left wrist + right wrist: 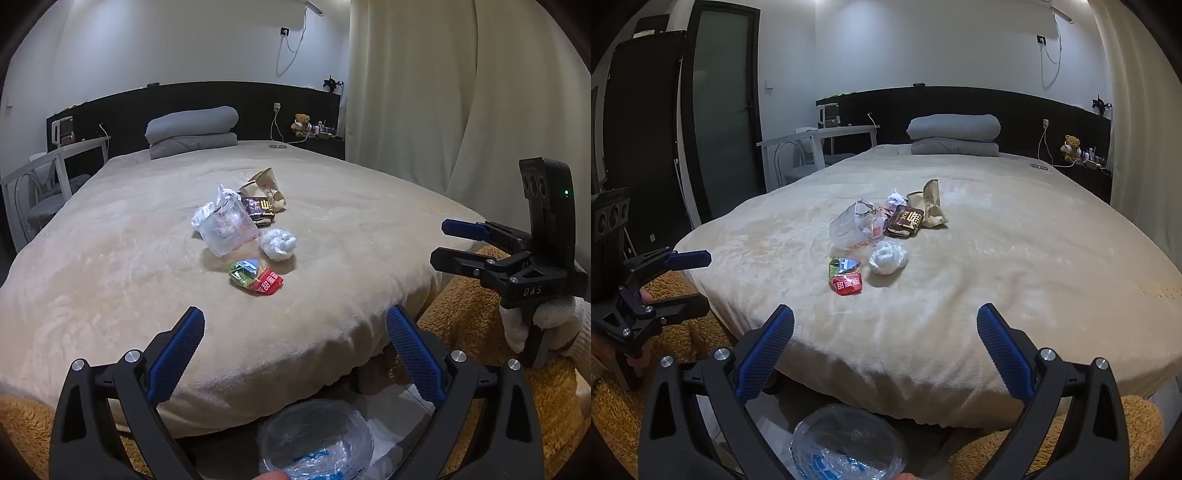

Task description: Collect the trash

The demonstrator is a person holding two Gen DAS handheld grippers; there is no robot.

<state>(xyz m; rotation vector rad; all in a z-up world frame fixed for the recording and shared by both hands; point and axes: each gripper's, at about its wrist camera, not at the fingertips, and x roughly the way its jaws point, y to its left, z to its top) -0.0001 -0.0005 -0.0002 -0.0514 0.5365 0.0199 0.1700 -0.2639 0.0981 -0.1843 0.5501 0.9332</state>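
Both claws wide, nothing held: left claw [295, 354] low centre of left view, right claw [885, 350] low centre of right view. Trash heaped mid-frame on bed [110, 258]: clear plastic cup [229, 229], brown snack wrapper [260, 210], tan paper bag [266, 184], white crumpled wad [277, 243], red-green wrapper [256, 278] nearest. Lined trash bin [314, 439] at bottom edge, below bed's foot.

Probably best: start with nearest red-green wrapper, pinch across crumpled middle, avoid snagging blanket, drop over bin. Cup: grip rim side lightly, likely to crush.

Writing: "DAS" on right claw body; Chinese characters on red wrapper; brown wrapper lettering not legible.
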